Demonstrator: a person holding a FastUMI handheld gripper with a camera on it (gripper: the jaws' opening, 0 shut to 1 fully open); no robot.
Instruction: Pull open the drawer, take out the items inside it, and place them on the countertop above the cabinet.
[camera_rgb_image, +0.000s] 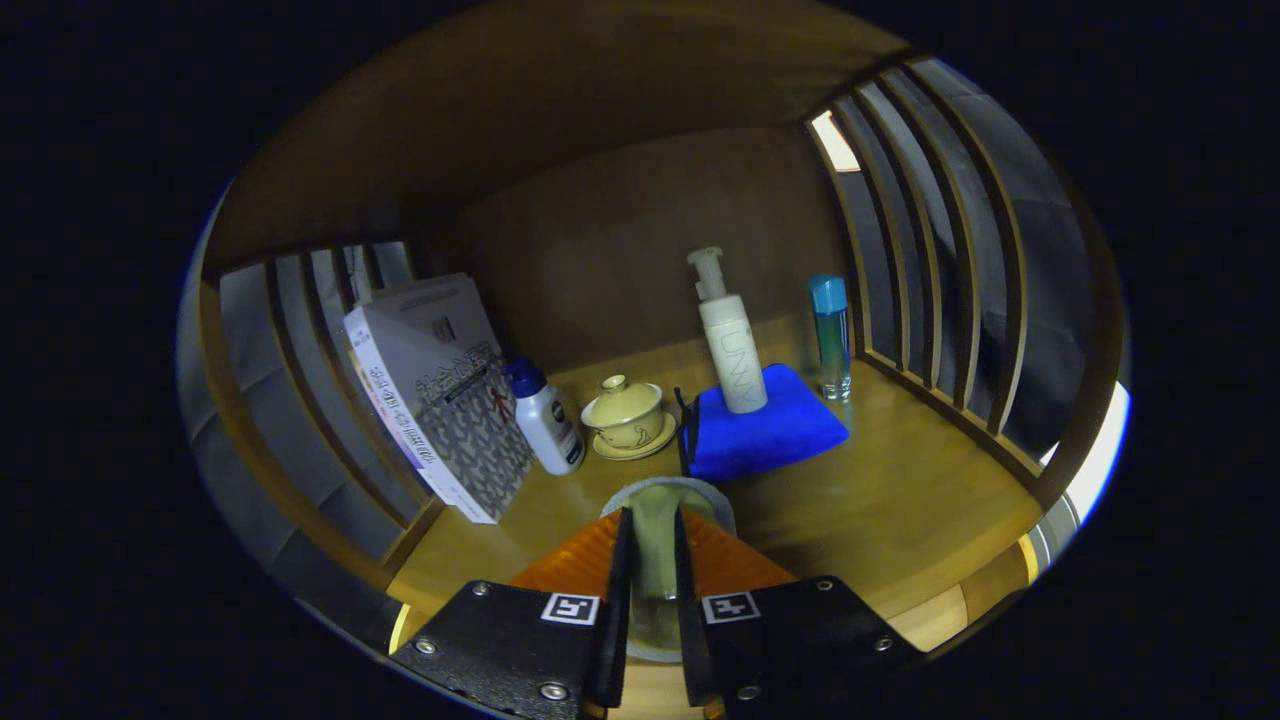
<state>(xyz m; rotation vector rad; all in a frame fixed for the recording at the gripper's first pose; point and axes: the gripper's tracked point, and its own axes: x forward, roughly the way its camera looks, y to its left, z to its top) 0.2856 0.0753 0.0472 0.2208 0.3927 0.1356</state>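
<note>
my gripper (652, 545) is over the wooden countertop (900, 510), fingers squeezed onto a grey-green cup-like item (660, 540) held between them, both sides pressing it. l to r beyond the fingers: book (440, 395) leaning vs slatted side rail, white bottle w/ blue cap (545, 418), cream lidded teacup on saucer (626, 415), blue folded cloth (762, 432) w/ white pump bottle (728, 345) standing on it, blue-capped clear bottle (831, 335) near right rail. can't tell what the held item is exactly.
</note>
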